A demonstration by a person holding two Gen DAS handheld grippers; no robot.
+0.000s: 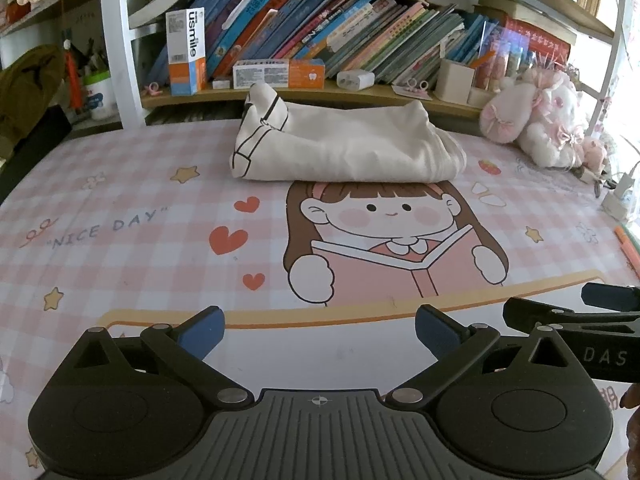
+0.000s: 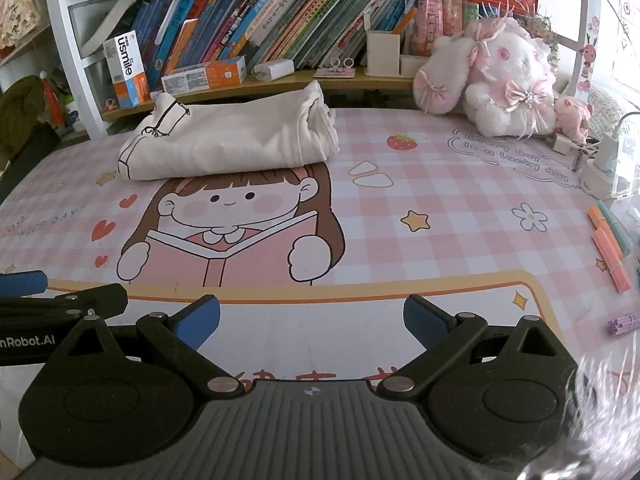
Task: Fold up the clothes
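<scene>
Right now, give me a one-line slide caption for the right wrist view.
Open right tongs hover over the desk mat, facing a folded cream garment.

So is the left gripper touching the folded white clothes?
Apart. The left wrist view shows the left gripper open, with bare mat before the folded white clothes.

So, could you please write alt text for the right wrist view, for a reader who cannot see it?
A folded cream garment lies at the far side of a pink checked desk mat printed with a cartoon girl reading. The right gripper sits open and empty in the foreground, with the left gripper at the left edge. Behind are a shelf of books and a plush rabbit.
</scene>
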